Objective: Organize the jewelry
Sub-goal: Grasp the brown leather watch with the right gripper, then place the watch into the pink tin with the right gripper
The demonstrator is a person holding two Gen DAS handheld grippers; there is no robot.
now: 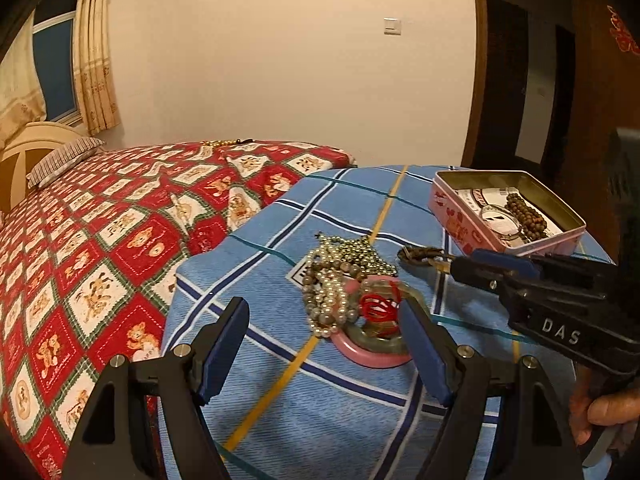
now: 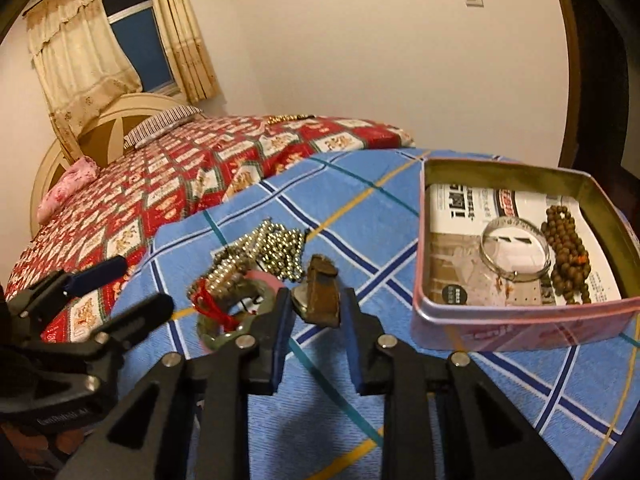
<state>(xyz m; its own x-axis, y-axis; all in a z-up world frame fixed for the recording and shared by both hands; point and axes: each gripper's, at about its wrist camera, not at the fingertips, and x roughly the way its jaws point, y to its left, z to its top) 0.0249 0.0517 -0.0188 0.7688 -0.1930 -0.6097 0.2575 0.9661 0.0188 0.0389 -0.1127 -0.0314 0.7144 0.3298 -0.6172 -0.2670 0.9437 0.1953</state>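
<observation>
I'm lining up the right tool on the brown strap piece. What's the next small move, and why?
Probably ease the right tool forward and close it: its fingers are open either side of the brown strap piece, which lies on the blue cloth apart from the bead pile. The pink tin is close by.

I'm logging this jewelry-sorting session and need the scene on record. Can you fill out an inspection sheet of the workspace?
Surface: blue plaid cloth over a raised surface beside the bed.
Job's things: pink tin holding a silver bangle and brown beads; jewelry pile of pearls, chains and bangles; brown strap piece.
Clutter: nothing seen.
Grippers: left tool open beside the pile; right tool open around the strap piece.
Cables: nothing seen.
Surroundings: curtains, wall switch.
</observation>
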